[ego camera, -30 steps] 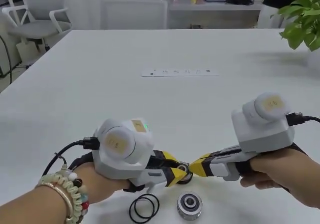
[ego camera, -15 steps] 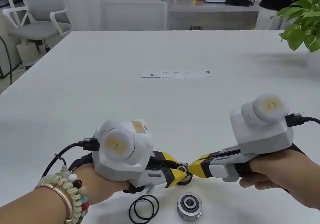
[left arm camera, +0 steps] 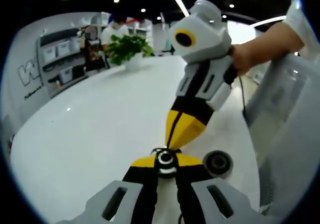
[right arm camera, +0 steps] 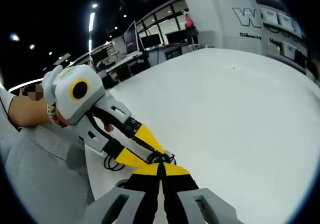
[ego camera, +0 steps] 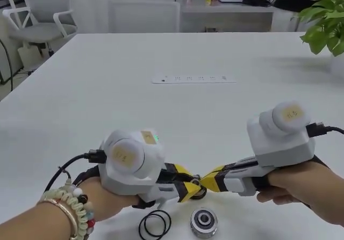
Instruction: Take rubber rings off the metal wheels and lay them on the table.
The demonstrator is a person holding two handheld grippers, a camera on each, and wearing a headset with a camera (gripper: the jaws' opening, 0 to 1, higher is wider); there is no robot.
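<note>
The left gripper [ego camera: 189,186] clamps a wheel [left arm camera: 165,161] just above the table [ego camera: 161,116]. The right gripper [right arm camera: 160,169], jaws closed, pinches its ring [right arm camera: 163,157]. Recommended: hold the wheel firm and peel the ring steadily outward.

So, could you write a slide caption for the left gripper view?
Left gripper clamps a metal wheel while the right gripper pinches its rubber ring; a second wheel lies beside.

Two metal wheels [ego camera: 204,220] and two loose rubber rings [ego camera: 155,223].
</note>
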